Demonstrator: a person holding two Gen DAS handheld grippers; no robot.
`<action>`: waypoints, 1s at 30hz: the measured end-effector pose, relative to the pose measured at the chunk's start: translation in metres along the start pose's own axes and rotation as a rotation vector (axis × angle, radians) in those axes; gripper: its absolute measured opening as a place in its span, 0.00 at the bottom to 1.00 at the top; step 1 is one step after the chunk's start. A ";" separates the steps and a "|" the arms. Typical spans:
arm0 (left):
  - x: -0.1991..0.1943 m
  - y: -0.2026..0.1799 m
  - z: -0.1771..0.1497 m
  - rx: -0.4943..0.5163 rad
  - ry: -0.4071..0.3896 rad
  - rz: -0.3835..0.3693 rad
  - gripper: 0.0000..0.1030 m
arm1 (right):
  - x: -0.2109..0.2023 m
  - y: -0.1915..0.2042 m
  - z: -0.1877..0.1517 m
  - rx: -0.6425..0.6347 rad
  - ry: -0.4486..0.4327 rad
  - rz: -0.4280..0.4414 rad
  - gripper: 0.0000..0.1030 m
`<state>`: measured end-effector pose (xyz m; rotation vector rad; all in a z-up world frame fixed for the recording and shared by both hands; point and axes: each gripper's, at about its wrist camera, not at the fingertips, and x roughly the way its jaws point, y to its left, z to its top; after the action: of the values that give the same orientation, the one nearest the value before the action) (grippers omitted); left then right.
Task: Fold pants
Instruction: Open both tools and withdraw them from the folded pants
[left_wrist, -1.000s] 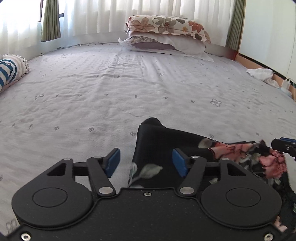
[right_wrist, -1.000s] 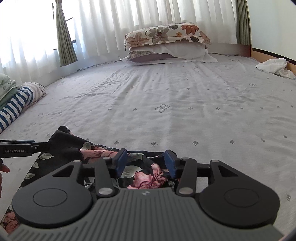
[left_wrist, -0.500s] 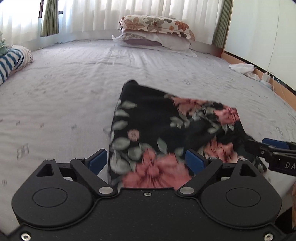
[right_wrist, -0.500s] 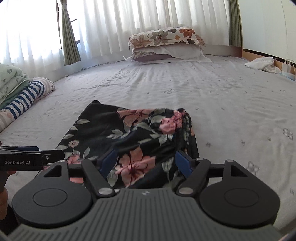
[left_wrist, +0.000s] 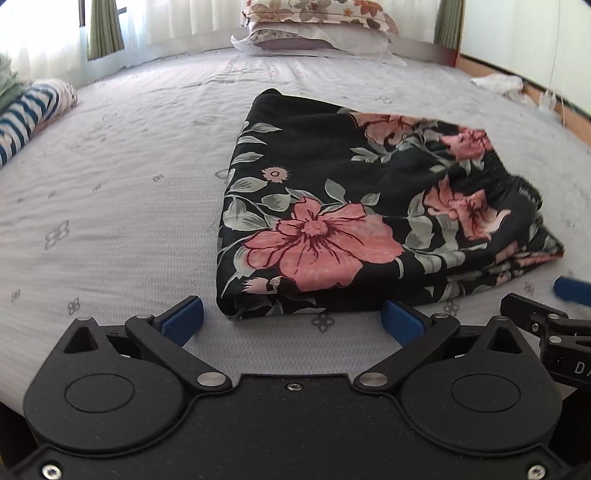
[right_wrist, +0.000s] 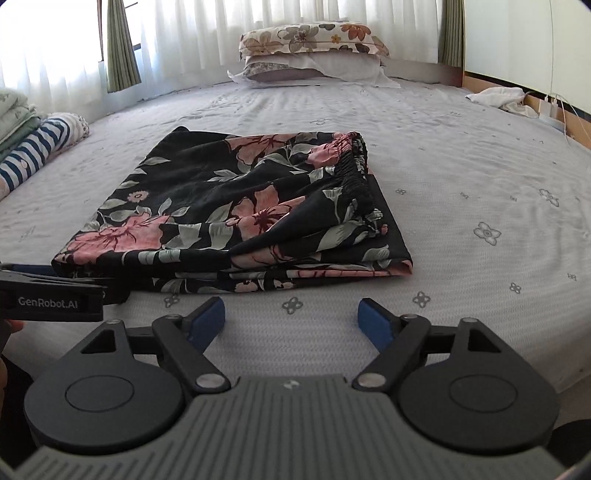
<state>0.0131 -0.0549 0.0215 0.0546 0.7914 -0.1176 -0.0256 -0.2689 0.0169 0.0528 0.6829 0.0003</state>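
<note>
"GenRobot.AI" on left tool (right_wrist: 55, 291), folded floral pants (right_wrist: 236, 218), bed (right_wrist: 461, 229)

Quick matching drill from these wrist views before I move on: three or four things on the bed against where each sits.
Things:
1 floral pants
2 stacked pillows
3 striped bundle
4 white cloth

Places:
A far right edge of the bed
B left edge of the bed
C middle, just ahead of both grippers
D far end, by the curtains

Pairs: 1-C, 2-D, 3-B, 4-A
</note>
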 end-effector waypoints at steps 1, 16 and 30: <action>0.001 -0.001 0.000 0.001 -0.001 0.002 1.00 | 0.001 0.001 -0.001 -0.004 0.001 -0.004 0.88; 0.006 0.002 0.002 -0.020 0.008 -0.014 1.00 | 0.008 0.009 -0.002 -0.005 0.004 -0.034 0.92; 0.007 0.002 0.004 -0.037 0.009 -0.006 1.00 | 0.010 0.011 -0.002 -0.008 0.006 -0.038 0.94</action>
<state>0.0207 -0.0537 0.0194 0.0180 0.8029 -0.1080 -0.0191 -0.2581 0.0101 0.0325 0.6897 -0.0335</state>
